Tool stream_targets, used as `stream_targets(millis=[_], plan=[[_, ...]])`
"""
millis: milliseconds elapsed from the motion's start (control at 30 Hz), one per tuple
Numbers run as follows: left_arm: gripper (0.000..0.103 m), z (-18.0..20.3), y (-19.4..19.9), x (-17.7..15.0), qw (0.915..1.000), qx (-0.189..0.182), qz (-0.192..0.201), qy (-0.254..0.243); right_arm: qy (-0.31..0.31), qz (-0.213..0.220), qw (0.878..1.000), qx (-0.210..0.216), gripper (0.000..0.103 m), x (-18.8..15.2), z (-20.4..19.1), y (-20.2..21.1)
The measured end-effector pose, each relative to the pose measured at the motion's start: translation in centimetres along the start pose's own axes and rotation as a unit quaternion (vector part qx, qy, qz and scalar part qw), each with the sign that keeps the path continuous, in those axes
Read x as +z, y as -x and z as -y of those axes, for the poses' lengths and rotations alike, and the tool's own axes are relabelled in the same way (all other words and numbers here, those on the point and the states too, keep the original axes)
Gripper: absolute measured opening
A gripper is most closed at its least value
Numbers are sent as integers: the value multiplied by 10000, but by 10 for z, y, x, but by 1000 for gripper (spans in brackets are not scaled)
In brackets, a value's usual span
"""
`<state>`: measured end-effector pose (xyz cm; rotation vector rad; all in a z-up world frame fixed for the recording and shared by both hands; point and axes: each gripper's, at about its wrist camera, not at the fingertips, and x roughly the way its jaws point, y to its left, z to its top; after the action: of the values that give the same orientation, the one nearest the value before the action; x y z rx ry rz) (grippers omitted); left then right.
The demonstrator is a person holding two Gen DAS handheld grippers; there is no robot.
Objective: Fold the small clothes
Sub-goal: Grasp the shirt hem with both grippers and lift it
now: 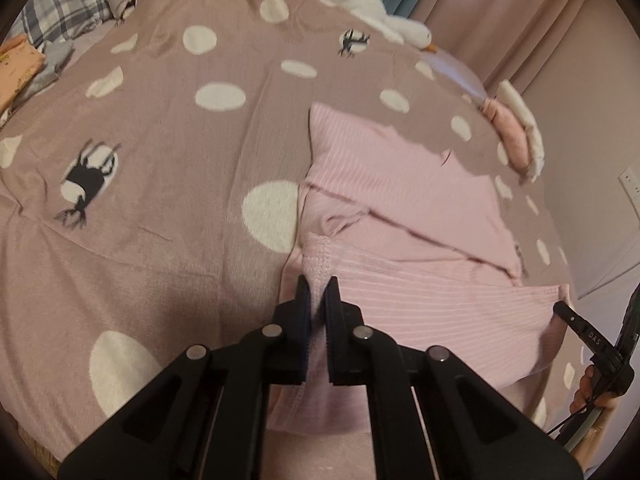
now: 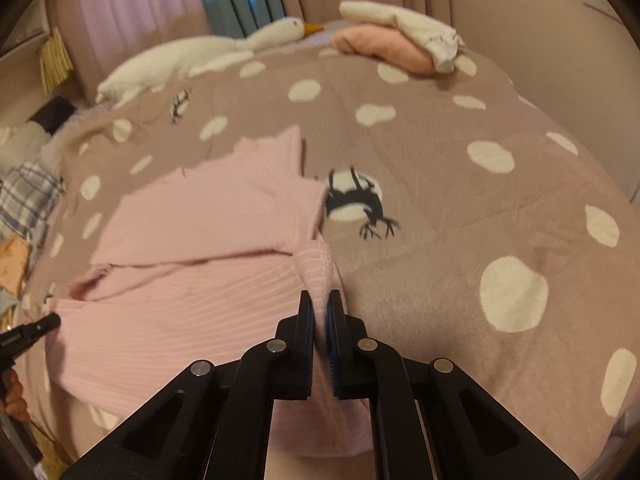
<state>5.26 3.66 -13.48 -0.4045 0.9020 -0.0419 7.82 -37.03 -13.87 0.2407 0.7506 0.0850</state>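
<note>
A pale pink ribbed garment (image 1: 400, 208) lies on the dotted mauve blanket, its sleeves folded across the body. My left gripper (image 1: 317, 286) is shut on the near left corner of its hem. My right gripper (image 2: 320, 300) is shut on the near right hem corner, which bunches up between the fingers. The garment also shows in the right wrist view (image 2: 192, 240). The near edge is lifted between both grippers. The right gripper's tip (image 1: 564, 310) shows at the right edge of the left wrist view, and the left gripper's tip (image 2: 44, 326) at the left edge of the right wrist view.
The mauve blanket (image 1: 160, 140) with white dots and deer figures covers the bed. A white goose plush (image 2: 192, 60) lies at the far side. Folded pink and white clothes (image 2: 400, 44) sit at the far right corner. Plaid cloth and other folded clothes (image 1: 36, 60) lie far left.
</note>
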Motion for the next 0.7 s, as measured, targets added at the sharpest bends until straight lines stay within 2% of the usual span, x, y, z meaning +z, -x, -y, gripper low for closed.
stream_targets(millis=[267, 700], plan=[[5, 12, 33, 11, 9988, -111, 479, -21, -23, 468, 9987, 181, 6, 13, -5, 29], [5, 23, 67, 29, 9943, -330, 1017, -10, -38, 913, 9951, 365, 6, 35, -8, 47]])
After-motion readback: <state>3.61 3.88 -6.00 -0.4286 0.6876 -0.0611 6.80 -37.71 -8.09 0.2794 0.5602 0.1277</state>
